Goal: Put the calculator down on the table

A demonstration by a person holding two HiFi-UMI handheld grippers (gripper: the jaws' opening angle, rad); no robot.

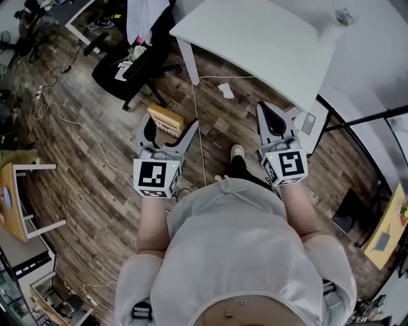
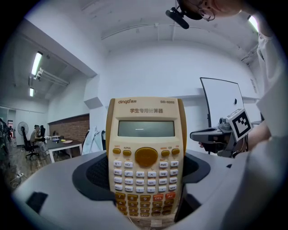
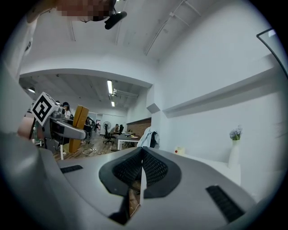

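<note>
A tan calculator (image 1: 165, 118) with a grey screen stands upright between the jaws of my left gripper (image 1: 171, 125), which is shut on its sides. In the left gripper view the calculator (image 2: 145, 148) fills the middle, keys facing the camera, inside the left gripper (image 2: 145, 173). My right gripper (image 1: 270, 116) is held level with it to the right, shut and empty; its pads meet in the right gripper view (image 3: 141, 168). Both hang above the wooden floor, short of the white table (image 1: 268, 38).
A small vase (image 1: 343, 17) stands at the table's far right corner. A black office chair (image 1: 127, 70) with clothing on it is at the back left. Cables and a paper scrap (image 1: 226, 90) lie on the floor. A small wooden table (image 1: 19, 204) stands at the left.
</note>
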